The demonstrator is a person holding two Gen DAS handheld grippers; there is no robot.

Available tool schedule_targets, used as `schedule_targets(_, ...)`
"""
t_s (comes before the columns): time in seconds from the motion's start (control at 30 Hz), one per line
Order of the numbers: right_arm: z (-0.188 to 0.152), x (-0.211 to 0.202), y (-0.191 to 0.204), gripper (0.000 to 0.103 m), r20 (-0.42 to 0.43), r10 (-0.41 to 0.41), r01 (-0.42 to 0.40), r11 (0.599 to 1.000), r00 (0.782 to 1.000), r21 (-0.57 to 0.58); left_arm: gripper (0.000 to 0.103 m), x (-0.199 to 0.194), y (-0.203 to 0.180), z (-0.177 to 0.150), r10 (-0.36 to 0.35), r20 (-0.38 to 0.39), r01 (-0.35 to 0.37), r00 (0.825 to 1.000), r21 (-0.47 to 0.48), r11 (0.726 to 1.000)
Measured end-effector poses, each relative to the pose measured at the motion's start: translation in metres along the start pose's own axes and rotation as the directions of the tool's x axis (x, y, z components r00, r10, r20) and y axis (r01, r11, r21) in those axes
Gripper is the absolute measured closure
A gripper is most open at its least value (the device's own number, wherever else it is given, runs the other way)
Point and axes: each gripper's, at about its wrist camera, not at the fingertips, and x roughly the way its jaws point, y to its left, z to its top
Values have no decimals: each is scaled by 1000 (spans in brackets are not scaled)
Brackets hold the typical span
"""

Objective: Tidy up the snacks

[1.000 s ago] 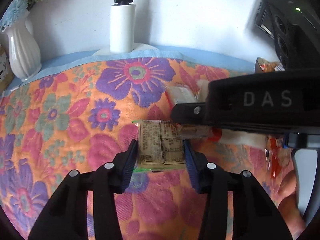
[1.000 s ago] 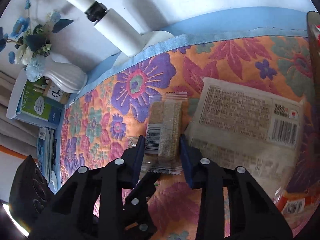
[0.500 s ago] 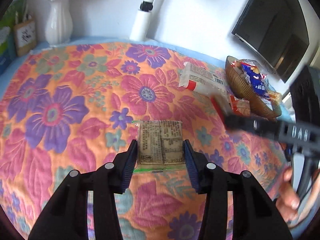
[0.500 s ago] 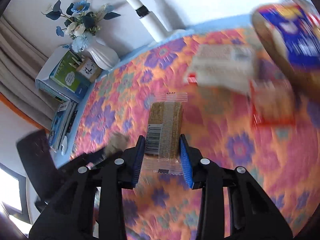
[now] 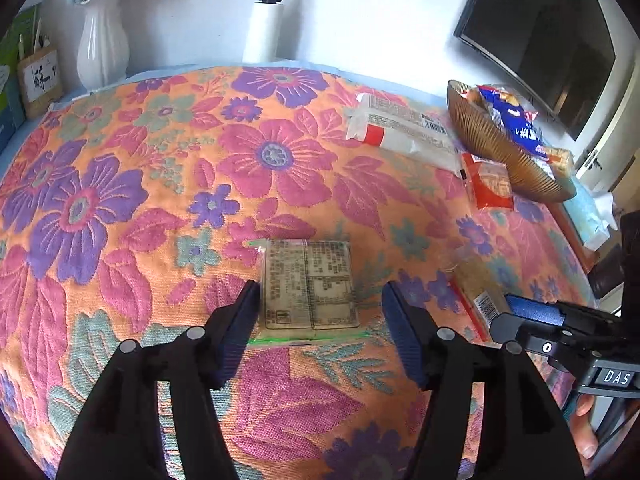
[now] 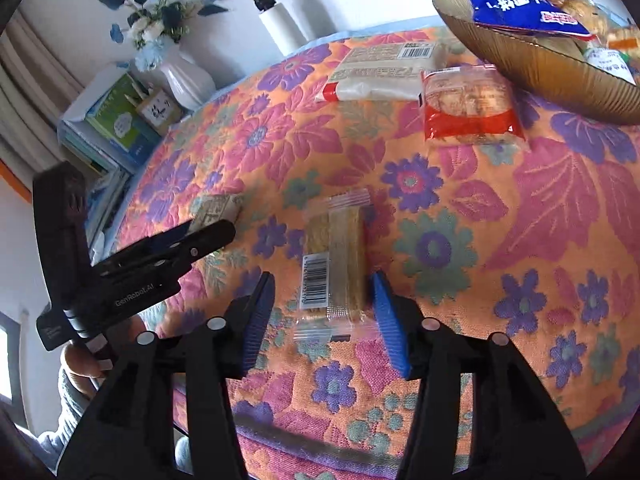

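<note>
Square label-side snack pack flat on floral quilted cloth, between left gripper jaws just opened, pads clear. Beside it, cracker bar pack between right gripper jaws, likewise just parted. Beyond: ribbed brown bowl, white vase, white wall.

My desk wears a coarse woven floral cloth, matt and nubbly. The flat snack packet and the cracker bar sit in glossy clear plastic film. The ribbed bowl gleams bronze; the white vase looks glazed.
</note>
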Motion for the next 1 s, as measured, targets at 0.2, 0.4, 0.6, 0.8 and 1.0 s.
schedule_targets(0.2,-4,9,17,43,35,-115,118,990,993,-82,37,3,-3,1,-11,0,11,1000,-3,1000)
schedule_targets(0.4,-14,19,34,42,99,-245,259,951,964,-169,37,4,-8,0,20,-1,-20,1000,23,1000)
schedule_targets(0.6,-17,19,33,54,128,-285,304,936,950,-176,36,9,-20,-1,96,-11,-95,995,85,992)
schedule_targets(0.8,-17,14,33,66,139,-288,311,930,948,-196,41,10,-25,-1,141,-11,-139,990,108,985)
schedule_targets(1.0,-11,-20,8,66,170,-224,245,963,960,-111,59,8,-29,-2,226,13,-226,974,116,967)
